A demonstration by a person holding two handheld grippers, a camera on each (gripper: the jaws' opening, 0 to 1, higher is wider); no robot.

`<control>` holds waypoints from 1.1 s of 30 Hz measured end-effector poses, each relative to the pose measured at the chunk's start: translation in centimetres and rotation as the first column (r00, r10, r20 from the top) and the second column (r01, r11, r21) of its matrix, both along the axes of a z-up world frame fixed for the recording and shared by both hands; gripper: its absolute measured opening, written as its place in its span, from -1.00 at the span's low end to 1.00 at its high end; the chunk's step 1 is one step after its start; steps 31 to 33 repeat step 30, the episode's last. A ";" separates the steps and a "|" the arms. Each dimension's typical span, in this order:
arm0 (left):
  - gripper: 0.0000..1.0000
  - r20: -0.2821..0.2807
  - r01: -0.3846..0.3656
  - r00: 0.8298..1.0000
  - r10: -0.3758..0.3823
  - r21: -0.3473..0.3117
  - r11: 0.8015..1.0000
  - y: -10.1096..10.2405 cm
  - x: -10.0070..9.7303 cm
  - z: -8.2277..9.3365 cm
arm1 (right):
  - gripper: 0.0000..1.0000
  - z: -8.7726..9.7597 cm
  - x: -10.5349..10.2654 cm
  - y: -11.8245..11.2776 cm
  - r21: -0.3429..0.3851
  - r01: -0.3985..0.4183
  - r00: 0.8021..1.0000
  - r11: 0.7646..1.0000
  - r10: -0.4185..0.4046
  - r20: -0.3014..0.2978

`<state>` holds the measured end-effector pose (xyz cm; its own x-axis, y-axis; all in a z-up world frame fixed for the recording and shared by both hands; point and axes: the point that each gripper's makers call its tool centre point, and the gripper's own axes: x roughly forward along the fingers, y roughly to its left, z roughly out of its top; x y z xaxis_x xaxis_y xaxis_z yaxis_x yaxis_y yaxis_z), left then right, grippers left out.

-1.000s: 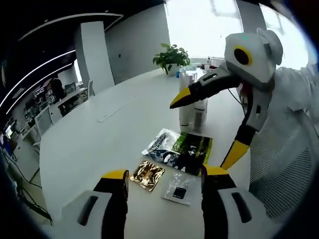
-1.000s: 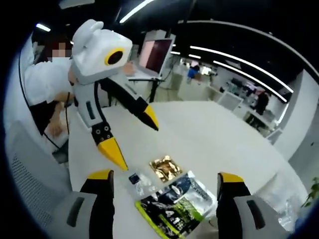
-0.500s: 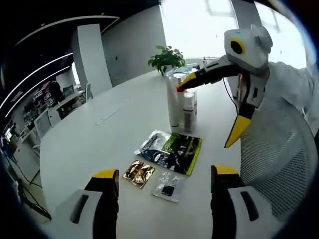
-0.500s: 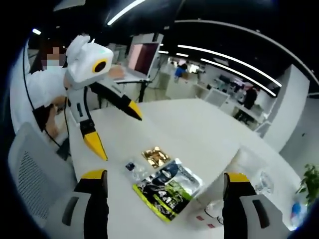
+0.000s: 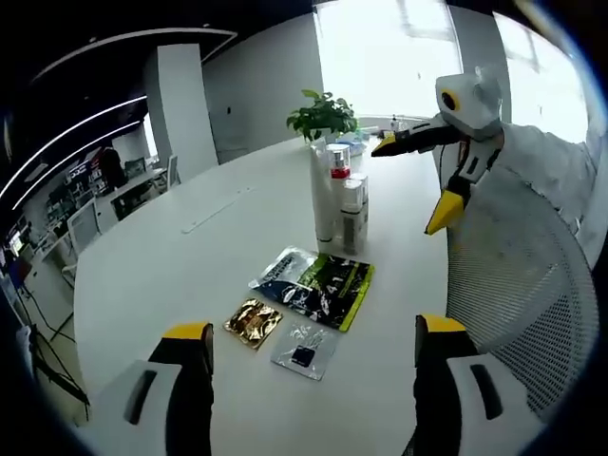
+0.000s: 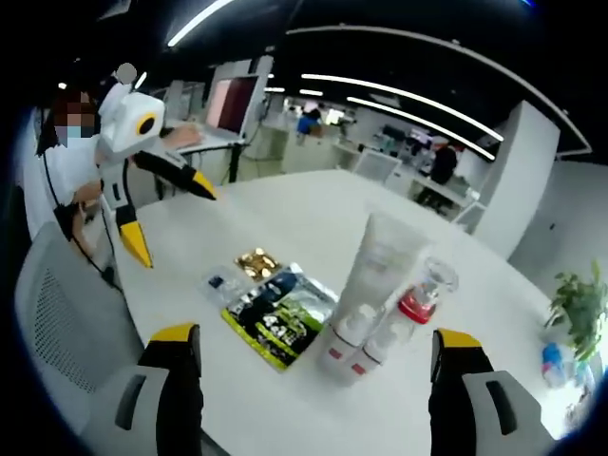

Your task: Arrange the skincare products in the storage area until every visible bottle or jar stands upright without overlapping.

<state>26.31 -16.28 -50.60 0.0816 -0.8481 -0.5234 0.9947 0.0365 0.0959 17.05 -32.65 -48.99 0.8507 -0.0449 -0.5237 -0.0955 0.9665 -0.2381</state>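
While both tongs (image 5: 302,337) (image 6: 309,342) gape empty, grip tall, tippy white plastic tube (image 6: 376,271) ahead, low on its slick body.

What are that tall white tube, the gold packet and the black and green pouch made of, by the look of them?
Tall white tube: probably matte plastic, with a smooth, dull, even surface.
Gold packet: looks like metallic foil, shiny and crinkled, with bright glints.
Black and green pouch: seems a glossy printed plastic film; it lies flat and light reflects off it.
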 end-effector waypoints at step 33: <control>0.99 -0.089 -0.056 0.994 0.055 -0.011 0.998 0.4 -2.1 -0.3 | 0.99 -3.3 -1.3 -0.3 0.127 0.082 0.996 0.988 -0.085 0.012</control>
